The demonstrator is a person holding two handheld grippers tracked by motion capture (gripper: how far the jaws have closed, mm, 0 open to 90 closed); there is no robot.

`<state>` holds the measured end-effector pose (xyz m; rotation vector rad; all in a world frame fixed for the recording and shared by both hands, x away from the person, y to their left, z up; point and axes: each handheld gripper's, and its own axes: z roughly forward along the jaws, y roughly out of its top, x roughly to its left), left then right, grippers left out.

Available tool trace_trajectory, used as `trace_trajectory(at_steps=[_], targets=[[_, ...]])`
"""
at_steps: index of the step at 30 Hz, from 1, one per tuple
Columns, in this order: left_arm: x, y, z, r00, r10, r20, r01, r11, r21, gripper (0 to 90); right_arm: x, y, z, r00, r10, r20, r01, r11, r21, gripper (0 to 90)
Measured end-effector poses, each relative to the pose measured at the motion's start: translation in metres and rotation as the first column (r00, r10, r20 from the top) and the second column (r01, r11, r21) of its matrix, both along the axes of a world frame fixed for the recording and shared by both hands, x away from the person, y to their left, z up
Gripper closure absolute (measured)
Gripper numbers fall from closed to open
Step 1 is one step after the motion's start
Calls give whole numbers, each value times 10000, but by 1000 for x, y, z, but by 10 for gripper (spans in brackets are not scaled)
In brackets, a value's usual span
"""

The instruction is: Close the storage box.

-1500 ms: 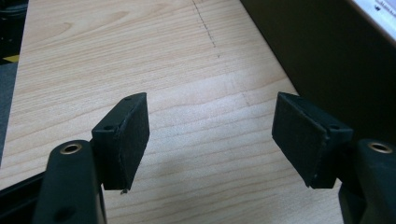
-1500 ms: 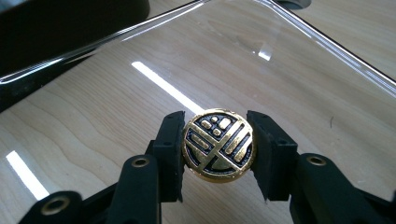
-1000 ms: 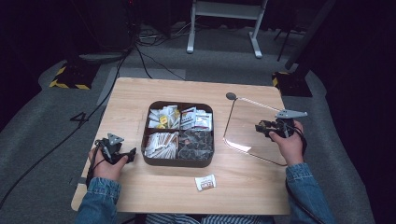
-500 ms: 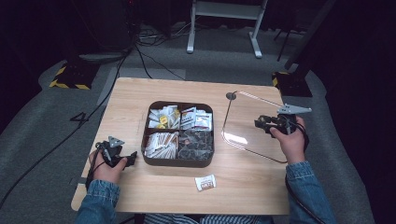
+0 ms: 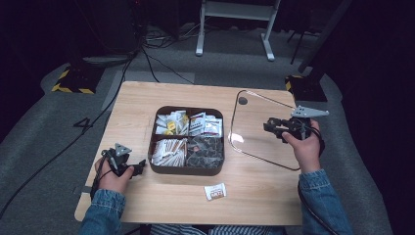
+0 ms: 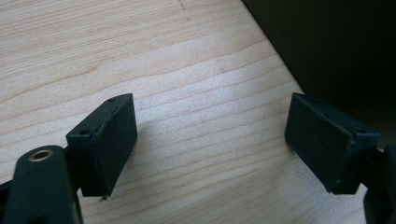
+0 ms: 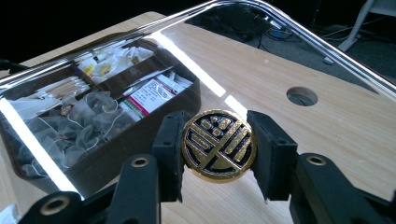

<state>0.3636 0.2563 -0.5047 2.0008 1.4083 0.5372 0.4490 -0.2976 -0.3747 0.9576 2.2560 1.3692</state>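
A dark brown box with four compartments of tea bags and sachets stands mid-table; its wall lies behind the lid. A clear lid with a thin metal rim hangs tilted above the table to the right of the box. My right gripper is shut on the lid's round gold-and-black knob, one pad on each side of it. My left gripper rests low by the box's left front corner. Its jaws have just been opening and stand wide with only bare wood between them, the box wall close by.
A small white and red sachet lies loose on the wooden table in front of the box. A round cable hole is at the back right of the table. Cables and stand legs are on the floor beyond.
My right gripper has risen with the lid, which now hangs higher and more tilted over the table. The left hand has stayed where it was.
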Motion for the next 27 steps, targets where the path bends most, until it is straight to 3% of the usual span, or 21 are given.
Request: trace_trajectory(at_steps=[12,21,27], targets=[[1,-1,0,10000,30,-27,-30,10000,-23,161,-9,15,7,9996,282,69,-282,9996,-46,588],[1,0,0,9999,-102,-23,102,9999,-44,160,-3,52,13,9942,1066,141,-1066,9943,-24,588],[2,0,0,9999,-103,-24,103,9999,-37,160,2,69,10,9922,1247,21,-1247,9922,-40,588]])
